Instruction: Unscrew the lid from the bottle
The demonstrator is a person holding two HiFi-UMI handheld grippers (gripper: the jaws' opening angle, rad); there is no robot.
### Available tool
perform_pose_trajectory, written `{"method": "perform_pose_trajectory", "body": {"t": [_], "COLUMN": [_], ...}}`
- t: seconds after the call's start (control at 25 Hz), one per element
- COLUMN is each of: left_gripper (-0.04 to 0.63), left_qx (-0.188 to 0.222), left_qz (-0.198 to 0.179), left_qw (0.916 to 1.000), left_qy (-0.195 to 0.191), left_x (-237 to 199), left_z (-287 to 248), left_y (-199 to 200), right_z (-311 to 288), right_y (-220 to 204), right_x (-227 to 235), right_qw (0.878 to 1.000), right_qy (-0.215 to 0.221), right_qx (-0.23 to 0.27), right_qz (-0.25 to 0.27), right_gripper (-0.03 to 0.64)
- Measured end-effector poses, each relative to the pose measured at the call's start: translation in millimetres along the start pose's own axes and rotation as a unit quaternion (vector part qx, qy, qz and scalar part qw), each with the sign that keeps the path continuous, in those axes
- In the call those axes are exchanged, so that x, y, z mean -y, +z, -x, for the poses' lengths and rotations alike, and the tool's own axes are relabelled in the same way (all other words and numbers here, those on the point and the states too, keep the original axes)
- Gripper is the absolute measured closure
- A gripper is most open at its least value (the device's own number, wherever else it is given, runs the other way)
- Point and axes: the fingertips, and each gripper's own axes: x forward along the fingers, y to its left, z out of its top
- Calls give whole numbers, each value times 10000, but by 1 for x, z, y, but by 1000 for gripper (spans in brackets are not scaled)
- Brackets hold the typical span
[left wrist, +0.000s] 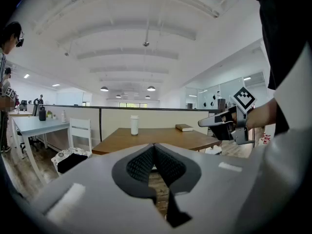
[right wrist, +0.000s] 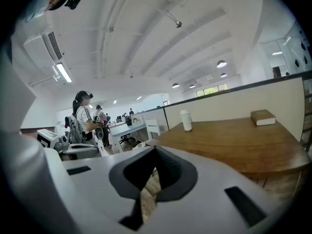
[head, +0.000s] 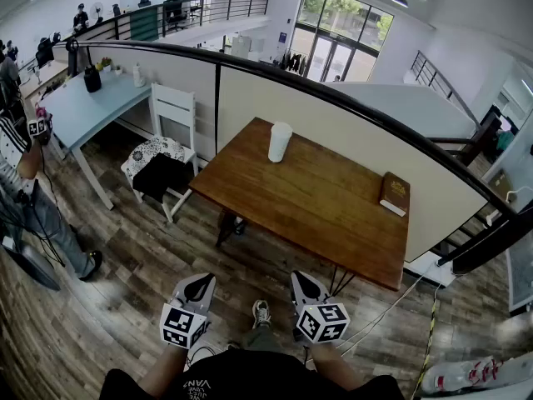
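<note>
Bottle (head: 280, 142) stands upright, lid on, near the far edge of the table (head: 333, 223), well apart from both grippers. Left gripper (head: 198, 285) and right gripper (head: 303, 283) are closed and empty. Recommended: approach, open both, clamp the body, and grip the lid squarely. Jaw contact reads only in the gripper views; the head view shows the table layout.

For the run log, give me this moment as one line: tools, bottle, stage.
left tool: shut, empty | right tool: shut, empty | bottle: upright on table, lid on, untouched | stage: tools short of table
</note>
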Motion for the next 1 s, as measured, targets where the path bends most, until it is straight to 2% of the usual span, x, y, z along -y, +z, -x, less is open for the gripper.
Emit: {"method": "perform_pose_trajectory", "body": {"t": [0.2, 0.32, 0.52, 0.6, 0.64, 0.68, 0.72, 0.76, 0.8, 0.88, 1.0], "left_gripper": [584, 584, 583, 581, 581, 580, 580, 578, 562, 438, 425], "left_qx": [-92, -65, 101, 128, 136, 146, 163, 184, 199, 185, 170], "left_qz": [132, 76, 49, 72, 71, 66, 64, 70, 87, 160, 219], "left_qw": [9999, 10000, 9999, 9998, 9998, 9997, 9997, 9997, 9996, 9996, 9996], "left_qy": [-11, 1, -71, -143, -162, -170, -170, -166, -163, -157, -76], "left_x": [0, -5, -12, -13, -15, -17, -20, -23, -26, -31, -37], "left_z": [-12, -24, -56, -72, -81, -90, -100, -110, -119, -137, -163], "left_y": [4, 4, 15, 18, 20, 23, 27, 31, 35, 42, 52], "right_z": [-7, -16, -38, -50, -57, -64, -72, -79, -87, -101, -122], "right_y": [6, 10, 33, 40, 43, 47, 51, 56, 60, 70, 83], "right_x": [8, 14, 25, 34, 40, 46, 53, 60, 67, 80, 101], "right_qw": [10000, 10000, 9986, 9983, 9982, 9983, 9983, 9983, 9982, 9979, 9972], "right_qy": [22, 97, 393, 442, 457, 464, 469, 479, 499, 559, 691], "right_qx": [-13, -4, 307, 343, 339, 321, 301, 294, 298, 291, 240], "right_qz": [11, 12, -181, -186, -179, -173, -169, -169, -173, -176, -159], "right_gripper": [604, 604, 603, 583, 550, 480, 438, 434, 428, 417, 407]}}
